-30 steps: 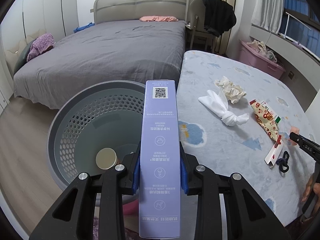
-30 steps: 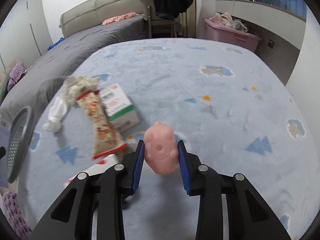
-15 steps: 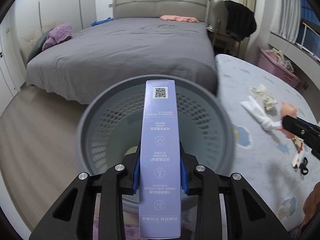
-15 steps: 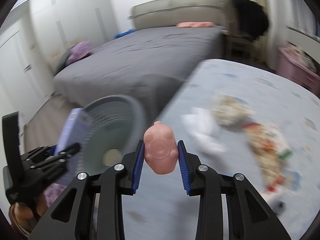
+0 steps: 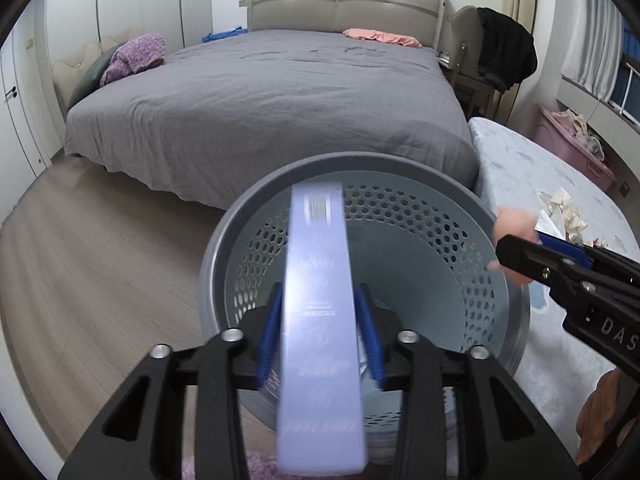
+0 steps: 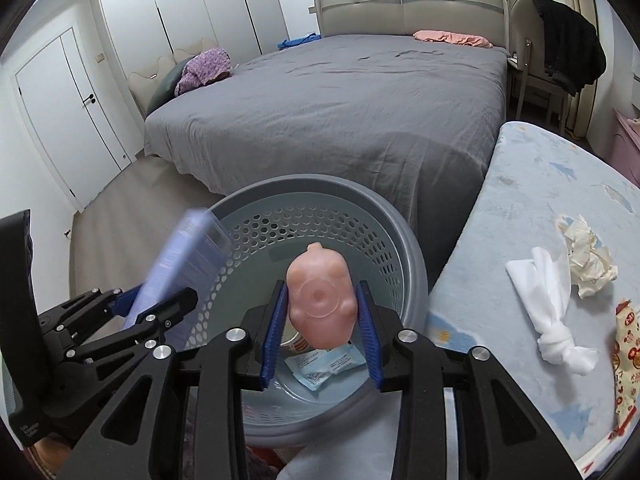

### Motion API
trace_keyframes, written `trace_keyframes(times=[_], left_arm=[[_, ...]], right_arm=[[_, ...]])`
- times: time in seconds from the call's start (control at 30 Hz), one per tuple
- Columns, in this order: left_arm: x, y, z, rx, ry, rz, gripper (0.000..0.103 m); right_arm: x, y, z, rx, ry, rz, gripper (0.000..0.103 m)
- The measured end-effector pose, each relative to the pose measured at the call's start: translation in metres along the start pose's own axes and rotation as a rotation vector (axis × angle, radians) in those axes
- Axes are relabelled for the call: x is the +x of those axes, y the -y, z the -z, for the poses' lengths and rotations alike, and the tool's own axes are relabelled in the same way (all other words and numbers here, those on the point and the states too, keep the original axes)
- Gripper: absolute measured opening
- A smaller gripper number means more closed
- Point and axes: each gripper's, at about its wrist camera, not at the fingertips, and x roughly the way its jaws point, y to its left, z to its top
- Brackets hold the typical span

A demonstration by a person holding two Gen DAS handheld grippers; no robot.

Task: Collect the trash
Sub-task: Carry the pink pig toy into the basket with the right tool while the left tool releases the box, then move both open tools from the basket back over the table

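A grey perforated basket stands on the floor beside the low table. My left gripper has opened over it; the long lilac box between its jaws is blurred and slipping down, with gaps at both pads. My right gripper is over the basket too, its jaws spread a little around a pink rubber toy, which looks loose. A cup and a blue wrapper lie in the basket.
The low table with a blue patterned cloth is at right, holding crumpled paper, a knotted white cloth and a snack wrapper. A grey bed lies beyond the basket. Wood floor at left.
Both grippers moved left over the basket. The left jaws have widened and the lilac box is sliding down. The right jaws have widened around the pink toy.
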Motion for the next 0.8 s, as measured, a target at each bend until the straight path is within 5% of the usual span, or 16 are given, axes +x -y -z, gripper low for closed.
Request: trace_keyframes(times=[0.07, 0.4, 0.8], left_arm=[[-0.001, -0.003, 0.0, -0.011, 0.01, -0.005, 0.063], [-0.004, -0.006, 0.0, -0.029, 0.02, -0.02, 0.063], [-0.017, -0.003, 0.004, -0.027, 0.051, -0.042, 0.083]], right_arm=[[-0.001, -0.002, -0.001, -0.009, 0.014, 0.017, 0.05], [-0.002, -0.006, 0.006, -0.011, 0.015, 0.05, 0.051], [-0.016, -0.007, 0.013, -0.003, 0.042, 0.067, 0.056]])
